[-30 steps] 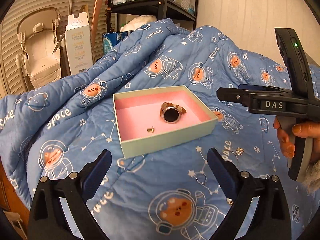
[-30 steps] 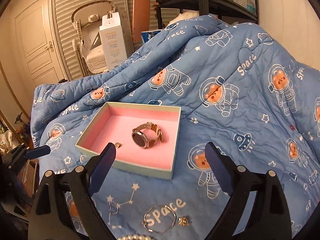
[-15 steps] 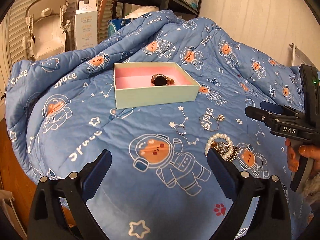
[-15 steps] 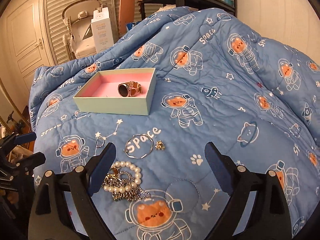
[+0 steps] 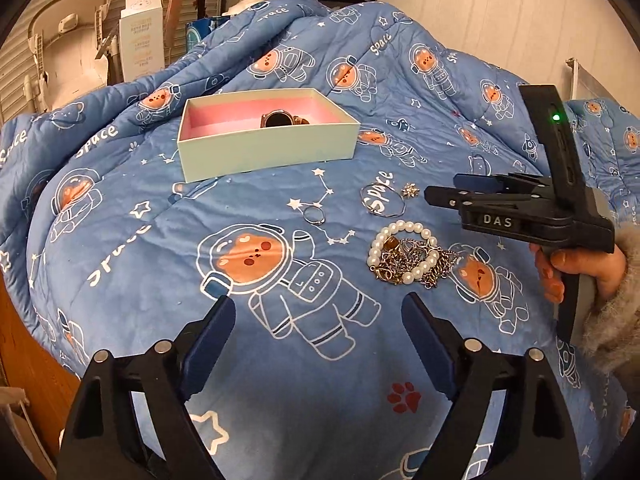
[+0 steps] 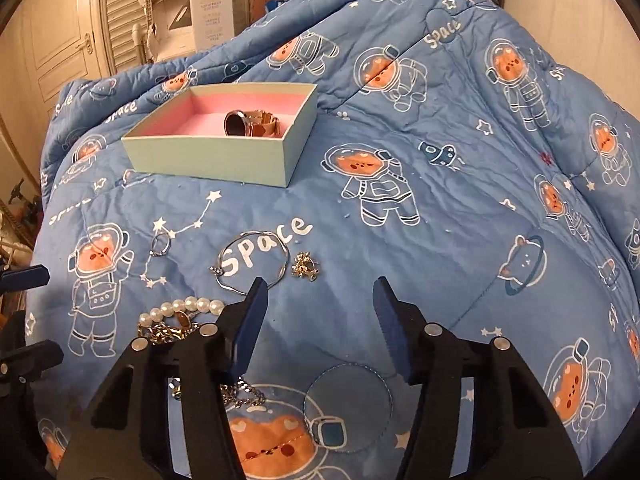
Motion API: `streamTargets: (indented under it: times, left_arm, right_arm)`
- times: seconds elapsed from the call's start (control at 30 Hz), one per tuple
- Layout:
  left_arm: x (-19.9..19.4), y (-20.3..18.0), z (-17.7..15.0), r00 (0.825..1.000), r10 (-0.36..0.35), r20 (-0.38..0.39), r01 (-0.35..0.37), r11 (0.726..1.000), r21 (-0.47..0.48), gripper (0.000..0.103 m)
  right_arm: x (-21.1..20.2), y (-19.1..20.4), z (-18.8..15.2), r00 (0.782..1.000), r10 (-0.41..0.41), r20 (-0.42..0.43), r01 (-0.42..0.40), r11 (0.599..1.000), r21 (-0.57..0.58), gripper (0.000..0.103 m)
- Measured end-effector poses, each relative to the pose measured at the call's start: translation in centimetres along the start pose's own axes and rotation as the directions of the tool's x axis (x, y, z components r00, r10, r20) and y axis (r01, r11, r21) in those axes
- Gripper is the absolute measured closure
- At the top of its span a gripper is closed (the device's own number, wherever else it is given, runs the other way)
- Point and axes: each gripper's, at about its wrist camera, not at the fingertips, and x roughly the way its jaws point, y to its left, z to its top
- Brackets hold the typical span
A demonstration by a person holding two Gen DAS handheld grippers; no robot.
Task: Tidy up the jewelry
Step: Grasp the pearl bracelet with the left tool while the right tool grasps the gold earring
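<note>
Left wrist view, your left gripper (image 5: 318,316) closing on nothing above the blue blanket (image 5: 120,264), your right gripper (image 6: 318,304) closing and empty too, pearl bracelet (image 5: 404,250) near the chains, watch (image 6: 250,123) inside the pink box (image 6: 208,156).

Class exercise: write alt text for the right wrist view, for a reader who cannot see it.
The right tongs, closing on nothing, hover over a blue astronaut-print quilt. A pearl bracelet, chains, a bangle, a ring and a gold charm lie loose. Behind, a pink-lined box holds a watch.
</note>
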Motion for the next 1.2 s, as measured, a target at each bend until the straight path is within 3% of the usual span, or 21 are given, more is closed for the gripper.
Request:
streamTargets:
  times: [0.1, 0.3, 0.57, 0.73, 0.87, 1.1, 1.2]
  left_arm:
    - [0.9, -0.3, 0.4, 1.000, -0.016, -0.016, 0.017, 1.000, 0.012, 0.032]
    - [2.7, -0.9, 1.6, 0.998, -0.049, -0.034, 0.050, 0.998, 0.037, 0.046]
    - [6.3, -2.7, 5.3, 0.986, -0.140, -0.088, 0.148, 0.985, 0.091, 0.056]
    - [8.4, -4.6, 5.9, 0.982, -0.133, -0.133, 0.158, 0.966, 0.202, 0.060]
    - [9.9, -5.5, 5.5, 0.977, -0.125, -0.175, 0.167, 0.953, 0.253, 0.074]
    - [10.5, -5.6, 5.5, 0.975, -0.127, -0.183, 0.172, 0.950, 0.260, 0.090]
    - [10.4, -5.4, 5.3, 0.976, -0.136, -0.168, 0.175, 0.954, 0.243, 0.091]
  right_arm:
    - [1.4, 0.2, -0.3, 0.999, 0.019, -0.029, -0.020, 0.999, -0.029, 0.062]
    - [2.8, 0.0, -0.1, 0.999, 0.014, -0.036, -0.016, 0.998, -0.053, 0.063]
    - [3.5, -1.2, 0.3, 0.996, 0.076, -0.041, -0.076, 0.997, 0.009, 0.072]
    - [3.7, -1.1, 0.4, 0.996, 0.084, -0.040, -0.084, 0.996, 0.002, 0.073]
    - [3.7, -1.1, 0.3, 0.995, 0.088, -0.041, -0.088, 0.996, 0.008, 0.074]
    - [3.8, -1.2, 0.3, 0.995, 0.092, -0.042, -0.092, 0.996, 0.013, 0.075]
    - [3.9, -1.2, 0.3, 0.995, 0.093, -0.042, -0.092, 0.996, 0.017, 0.076]
